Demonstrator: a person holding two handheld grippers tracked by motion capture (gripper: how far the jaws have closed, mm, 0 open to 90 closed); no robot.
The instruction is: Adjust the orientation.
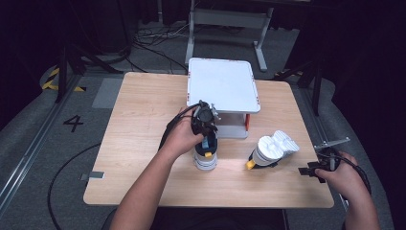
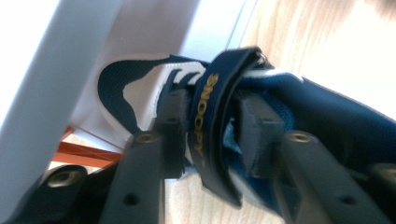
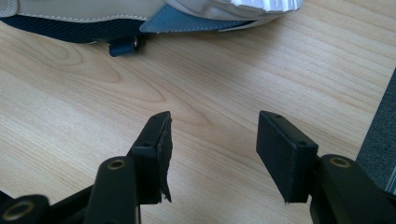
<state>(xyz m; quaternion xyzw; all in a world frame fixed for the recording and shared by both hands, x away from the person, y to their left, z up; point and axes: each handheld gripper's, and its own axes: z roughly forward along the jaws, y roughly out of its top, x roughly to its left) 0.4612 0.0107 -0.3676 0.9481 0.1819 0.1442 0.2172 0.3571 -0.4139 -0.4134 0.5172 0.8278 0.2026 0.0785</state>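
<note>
The left hand-held gripper stood over a small navy and white shoe that rested on the counter, directly below the gripper and just in front of the white two-level rack. In the left gripper view, the navy strap with yellow letters passed between the two pads, but there was a gap on the one side, so the jaws seemed loosened around the strap and not pressing on it. No firm grip was visible.

The second shoe lay on its side, with the white sole turned up, between the two grippers. The right hand-held gripper waited near the counter edge; its jaws were released and nothing was between them, and the second shoe was ahead of them, well apart.

My judgement is that the step in hand was setting down the first shoe beside the rack, or taking hold of its strap; I cannot tell which. The next move probably calls for pulling the left gripper straight up so the strap does not catch, and then for the right gripper to go forward to the lying shoe.
</note>
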